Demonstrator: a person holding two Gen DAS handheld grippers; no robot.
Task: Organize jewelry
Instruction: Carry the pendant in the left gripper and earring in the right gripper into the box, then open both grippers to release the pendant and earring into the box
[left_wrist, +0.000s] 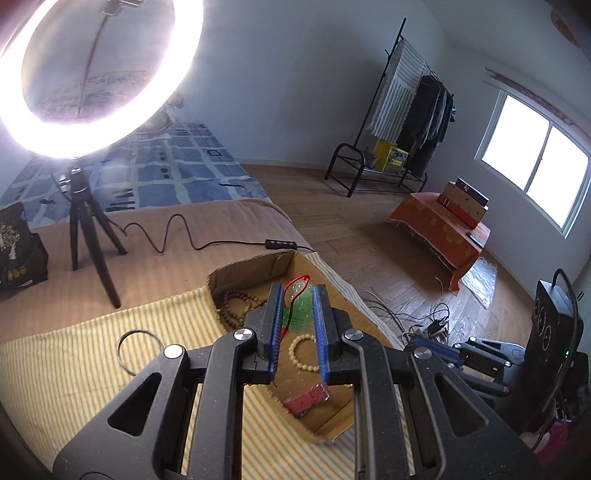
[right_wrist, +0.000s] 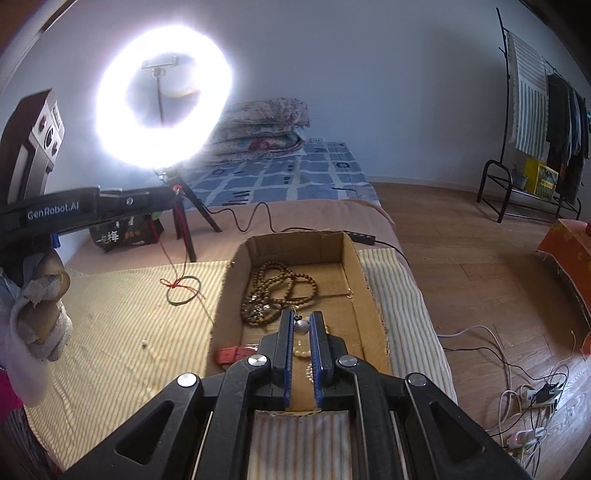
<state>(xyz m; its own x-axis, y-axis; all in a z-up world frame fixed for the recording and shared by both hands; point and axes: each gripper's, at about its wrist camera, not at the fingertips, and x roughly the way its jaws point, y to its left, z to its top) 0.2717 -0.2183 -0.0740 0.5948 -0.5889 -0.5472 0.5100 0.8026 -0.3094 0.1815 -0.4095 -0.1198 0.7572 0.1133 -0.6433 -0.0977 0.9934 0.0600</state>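
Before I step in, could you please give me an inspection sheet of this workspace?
Surface: striped cloth over a bed.
Job's things: cardboard box holds brown bead strands, a cream bracelet and a red item; a thin ring lies on the cloth outside the box.
Clutter: dark bag by the tripod.
Grippers: left gripper appears closed on a green pendant with a red cord; right gripper appears closed on a silver ball over the box.
Cables: lamp cable on the bed; floor cables.
Surroundings: ring light, clothes rack, folded quilts.
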